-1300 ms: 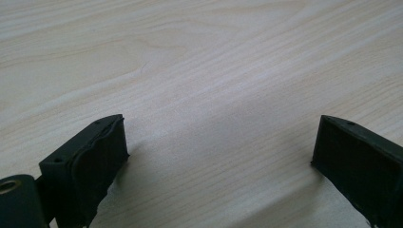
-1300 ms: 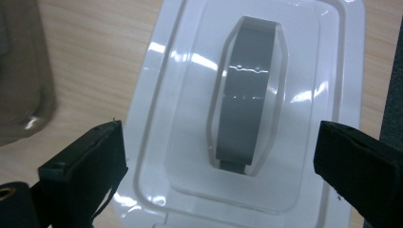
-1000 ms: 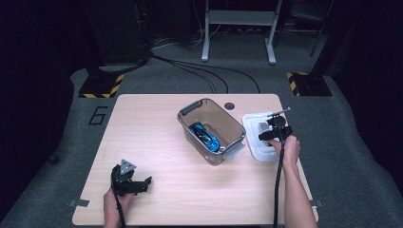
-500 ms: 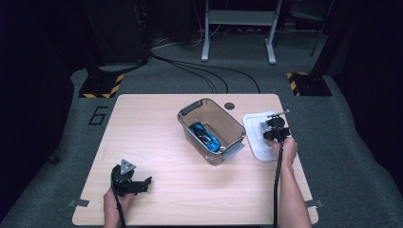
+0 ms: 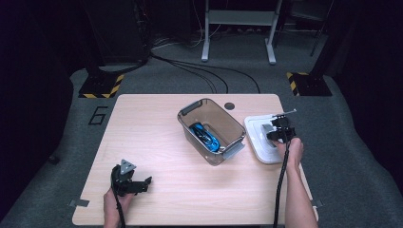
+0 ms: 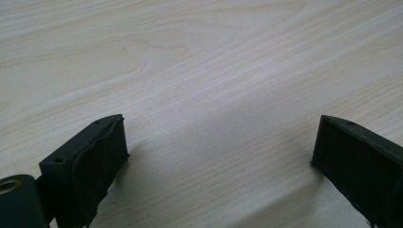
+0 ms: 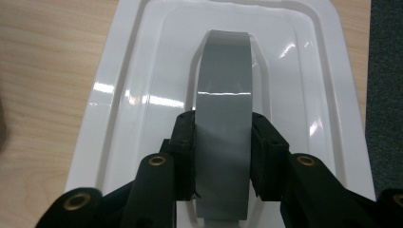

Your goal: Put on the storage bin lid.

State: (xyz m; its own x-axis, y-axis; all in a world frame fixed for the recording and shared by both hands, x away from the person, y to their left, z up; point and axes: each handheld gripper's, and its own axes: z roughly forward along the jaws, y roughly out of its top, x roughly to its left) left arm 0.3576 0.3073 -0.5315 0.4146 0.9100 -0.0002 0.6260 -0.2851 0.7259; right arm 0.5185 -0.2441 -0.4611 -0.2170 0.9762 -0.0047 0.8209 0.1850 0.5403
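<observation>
We clamp the right tongs (image 7: 222, 159) across the upright grey tape roll (image 7: 223, 95), having just closed them, to lift it from the white tray (image 7: 119, 104); the left tongs (image 6: 218, 156) rest wide on the surface (image 6: 199, 57).

From my seat, the roll of tape (image 7: 223, 118) is plain grey on a glossy white tray (image 7: 119, 118), between black fingers (image 7: 185, 142). At nine o'clock from it, the smoky clear bin (image 5: 190, 124) holds something blue, perhaps black-striped. The table (image 5: 157, 142) is pale woodgrain.

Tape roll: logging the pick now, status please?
Right gripper shut on tape roll, upright on white tray. Left gripper open over bare table. Bin beside tray, not blocking.
</observation>
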